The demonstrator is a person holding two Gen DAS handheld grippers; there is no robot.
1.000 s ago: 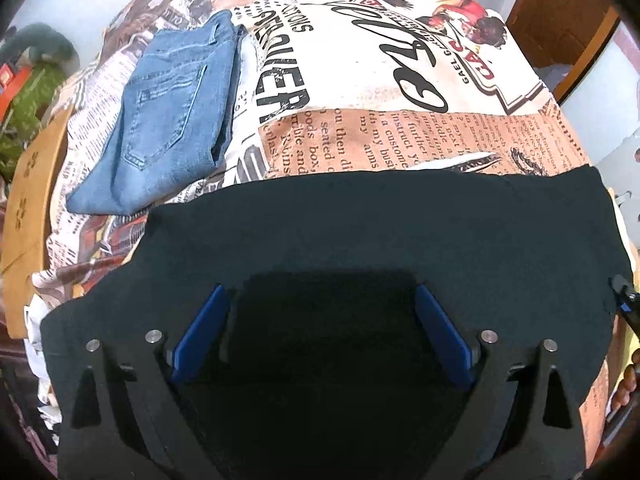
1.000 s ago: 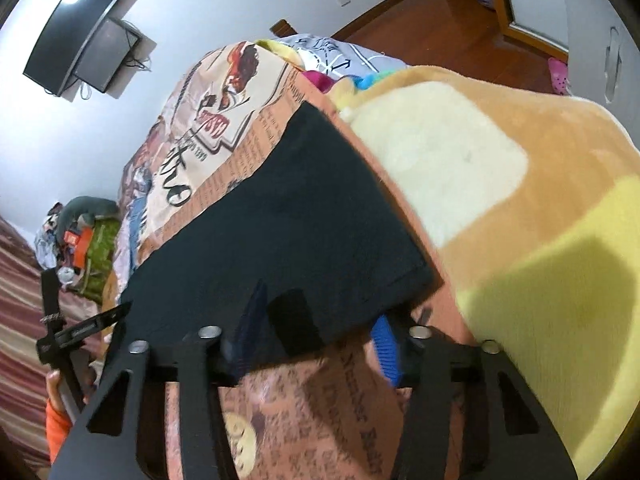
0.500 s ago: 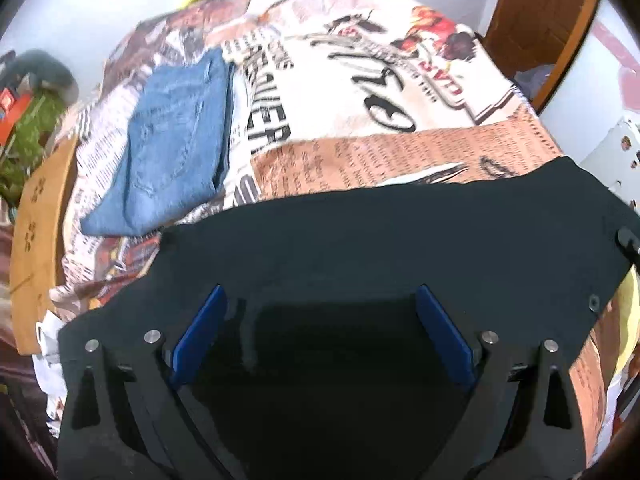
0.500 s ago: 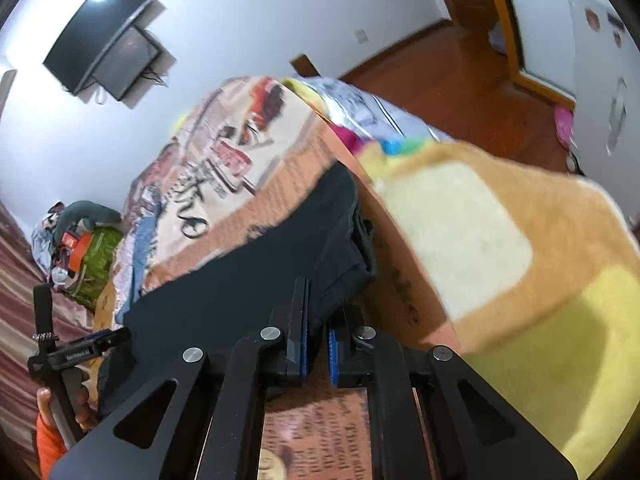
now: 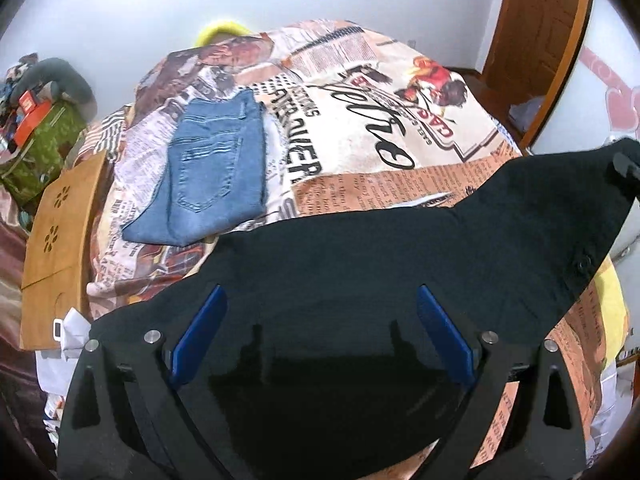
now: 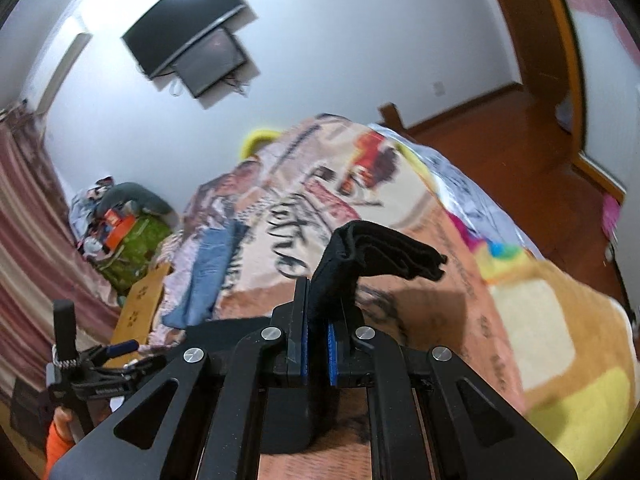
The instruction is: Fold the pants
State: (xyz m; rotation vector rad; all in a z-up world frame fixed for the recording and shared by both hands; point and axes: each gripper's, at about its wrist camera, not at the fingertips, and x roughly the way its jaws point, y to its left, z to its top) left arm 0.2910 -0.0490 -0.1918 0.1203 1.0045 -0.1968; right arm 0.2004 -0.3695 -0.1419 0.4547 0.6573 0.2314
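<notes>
Lifting one end of the black pants (image 5: 400, 248) off the bed (image 5: 360, 92), now that our right gripper (image 6: 316, 320) has closed on it.

A second ago our right fingers straddled the hem, spread wide; they are now clamped on a bunched corner and have raised it, so the fabric rises toward the right in the left view. Our left gripper (image 5: 320, 332) still hovers over the near end, fingers wide apart, gripping nothing. We judge the fold has begun. Folded jeans (image 5: 212, 172) lie well apart.
</notes>
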